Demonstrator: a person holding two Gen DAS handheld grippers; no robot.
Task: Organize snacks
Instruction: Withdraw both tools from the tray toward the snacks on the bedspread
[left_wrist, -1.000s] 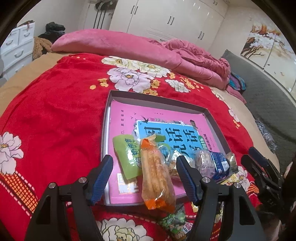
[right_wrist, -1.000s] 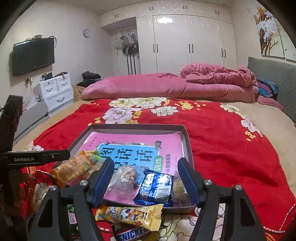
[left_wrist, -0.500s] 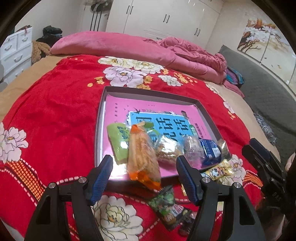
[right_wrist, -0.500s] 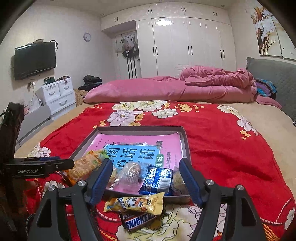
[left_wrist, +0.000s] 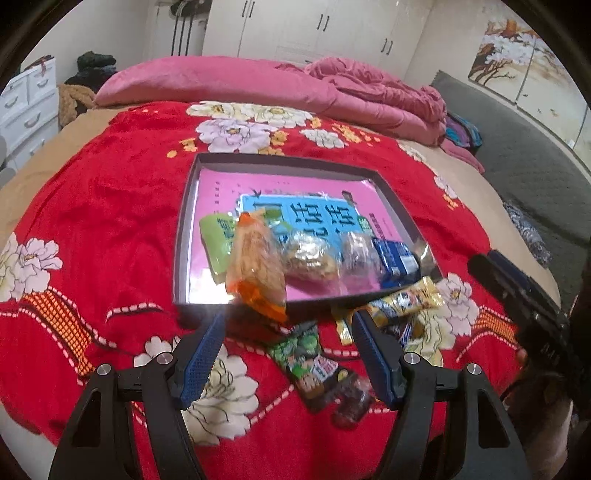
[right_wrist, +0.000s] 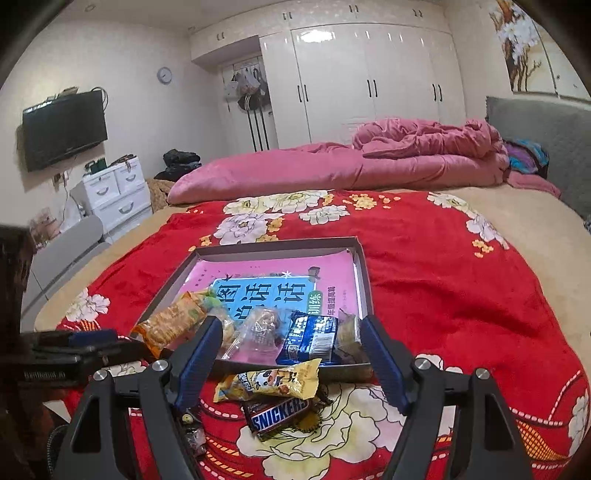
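A shallow grey box (left_wrist: 183, 236) (right_wrist: 364, 273) lies on the red flowered blanket with a pink and blue book in it. At its near end lie an orange packet (left_wrist: 255, 266) (right_wrist: 170, 325) overhanging the rim, a green packet (left_wrist: 218, 240), clear-wrapped sweets (left_wrist: 310, 254) (right_wrist: 258, 328) and a blue packet (left_wrist: 395, 258) (right_wrist: 314, 336). On the blanket in front lie a yellow packet (right_wrist: 269, 380) (left_wrist: 406, 301), a Snickers bar (right_wrist: 280, 413) and a green pouch (left_wrist: 306, 354). My left gripper (left_wrist: 287, 320) hangs open above the pouch, holding nothing. My right gripper (right_wrist: 291, 325) is open and bare above the yellow packet.
A pink duvet (right_wrist: 369, 162) is heaped at the far end of the bed. White drawers (right_wrist: 114, 192) and a wall television (right_wrist: 64, 129) stand to the left, and a grey padded headboard (right_wrist: 543, 125) is on the right. Wardrobes line the back wall.
Both grippers have drawn back from the box and risen a little. The left one has left the orange packet behind, and the loose snacks on the blanket have come into view.
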